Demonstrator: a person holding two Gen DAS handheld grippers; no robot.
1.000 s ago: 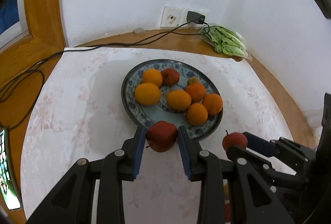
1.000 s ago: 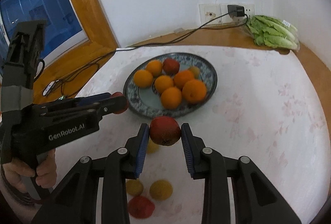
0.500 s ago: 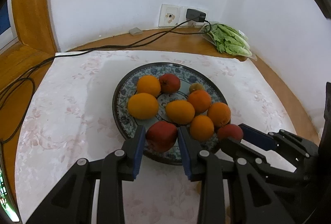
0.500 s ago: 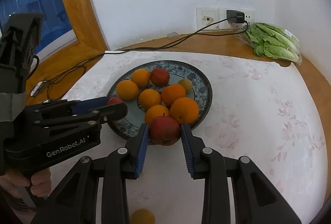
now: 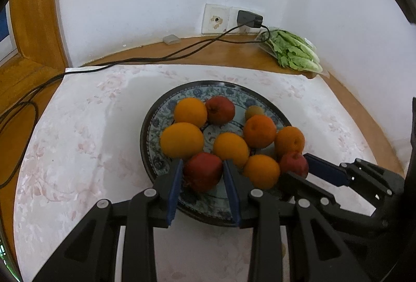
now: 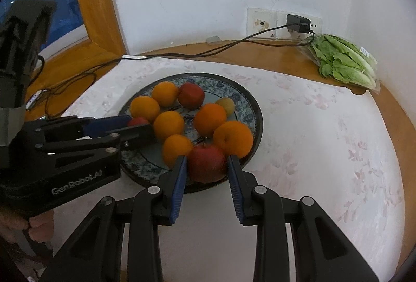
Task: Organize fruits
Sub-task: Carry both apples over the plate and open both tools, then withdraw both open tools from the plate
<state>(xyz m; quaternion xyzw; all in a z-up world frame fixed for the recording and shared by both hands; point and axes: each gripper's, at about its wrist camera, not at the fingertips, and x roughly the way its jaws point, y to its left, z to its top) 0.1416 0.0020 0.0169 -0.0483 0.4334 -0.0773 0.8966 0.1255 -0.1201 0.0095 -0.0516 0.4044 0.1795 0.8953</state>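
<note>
A blue patterned plate [image 5: 202,92] [image 6: 249,102] holds several oranges, a red apple [image 5: 220,109] at the back and a small yellow-green fruit [image 5: 253,111]. My left gripper [image 5: 201,172] is shut on a red apple [image 5: 203,170] over the plate's near left part. My right gripper [image 6: 206,165] is shut on another red apple [image 6: 206,162] over the plate's near right rim, next to two oranges. The right gripper also shows in the left wrist view [image 5: 296,165], and the left gripper in the right wrist view [image 6: 137,126].
The plate stands on a white flowered cloth [image 5: 78,141] over a wooden table. A bag of lettuce [image 6: 343,61] lies at the back right. A black cable [image 5: 156,58] runs from a wall charger [image 5: 249,18] across the back to the left.
Both grippers have moved forward with their apples, from in front of the plate to over its near part. Loose fruits seen on the cloth earlier are out of view.
</note>
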